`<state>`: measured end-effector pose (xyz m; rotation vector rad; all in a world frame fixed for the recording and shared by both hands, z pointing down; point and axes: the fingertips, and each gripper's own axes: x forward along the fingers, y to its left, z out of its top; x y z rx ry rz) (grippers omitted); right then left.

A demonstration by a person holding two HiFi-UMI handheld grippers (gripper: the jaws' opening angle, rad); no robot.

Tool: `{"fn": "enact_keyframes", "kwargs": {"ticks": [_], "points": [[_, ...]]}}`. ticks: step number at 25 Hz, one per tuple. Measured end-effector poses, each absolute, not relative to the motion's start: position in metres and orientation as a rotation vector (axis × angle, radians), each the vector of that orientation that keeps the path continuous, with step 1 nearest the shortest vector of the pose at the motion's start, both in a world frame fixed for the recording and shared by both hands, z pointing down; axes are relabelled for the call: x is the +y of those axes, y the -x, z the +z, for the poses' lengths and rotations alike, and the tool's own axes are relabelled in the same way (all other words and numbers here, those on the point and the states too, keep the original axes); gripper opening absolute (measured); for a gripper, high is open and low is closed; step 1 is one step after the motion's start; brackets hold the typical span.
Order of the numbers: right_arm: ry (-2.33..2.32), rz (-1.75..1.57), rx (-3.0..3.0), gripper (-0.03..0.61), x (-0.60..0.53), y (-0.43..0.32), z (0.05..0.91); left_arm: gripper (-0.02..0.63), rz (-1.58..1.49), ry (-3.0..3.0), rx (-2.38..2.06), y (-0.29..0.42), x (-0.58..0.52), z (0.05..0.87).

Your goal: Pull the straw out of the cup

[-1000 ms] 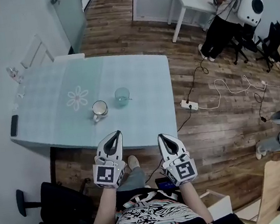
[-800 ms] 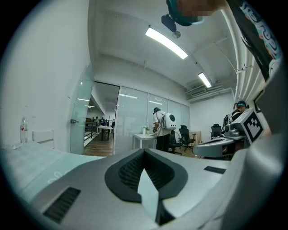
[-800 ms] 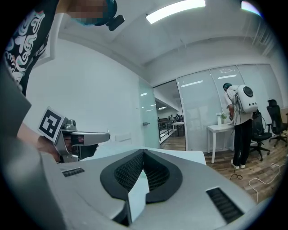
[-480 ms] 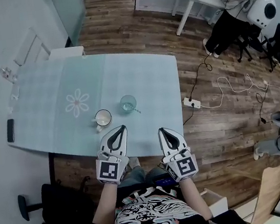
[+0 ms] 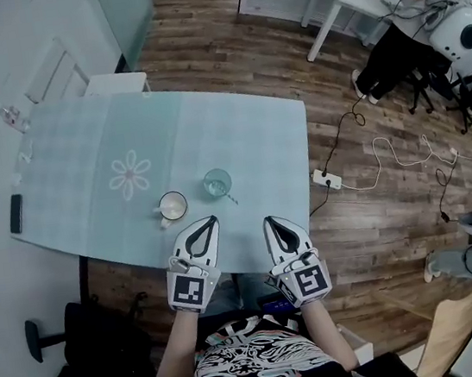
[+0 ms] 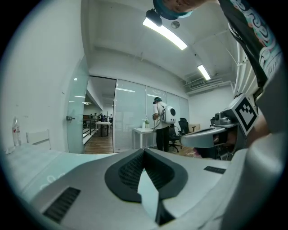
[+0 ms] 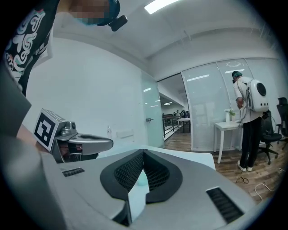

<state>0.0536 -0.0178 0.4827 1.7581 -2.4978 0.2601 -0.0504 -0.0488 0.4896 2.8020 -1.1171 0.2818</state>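
A clear teal cup [image 5: 217, 181] stands near the front edge of the pale table [image 5: 246, 138], and a thin straw [image 5: 231, 198] leans out of it toward me. To its left is a white mug [image 5: 171, 205]. My left gripper [image 5: 211, 220] is shut and empty, with its tip just short of the mug and cup. Beside it, my right gripper [image 5: 267, 220] is shut and empty, right of the cup. In the right gripper view the cup [image 7: 142, 179] shows as a teal blur through the gap behind the closed tips [image 7: 144, 150]. The left gripper view shows its closed tips [image 6: 144, 149] and no cup.
A dark phone [image 5: 16, 213] lies at the table's left edge and a small bottle [image 5: 6, 115] stands at the far left corner. A white chair [image 5: 55, 78] stands behind the table. On the wooden floor to the right lie a power strip [image 5: 327, 179] and cables. A person [image 5: 421, 18] works at a far desk.
Both grippers have moved forward over the table's front edge, closer to the mug and cup. Their jaws have stayed shut.
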Motion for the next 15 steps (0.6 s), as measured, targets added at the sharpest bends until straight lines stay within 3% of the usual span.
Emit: {"fn": "enact_keyframes", "kwargs": {"ticks": [11,15], "points": [[-1.590,0.284,-2.599,0.014,-0.053,-0.059,0.490,0.012,0.391,-2.807,-1.178,0.022,-0.064,0.506],[-1.553,0.301,-2.622,0.014,-0.060,-0.062,0.497,0.040,0.474,-2.820,-1.182,0.015,-0.063,0.518]]}}
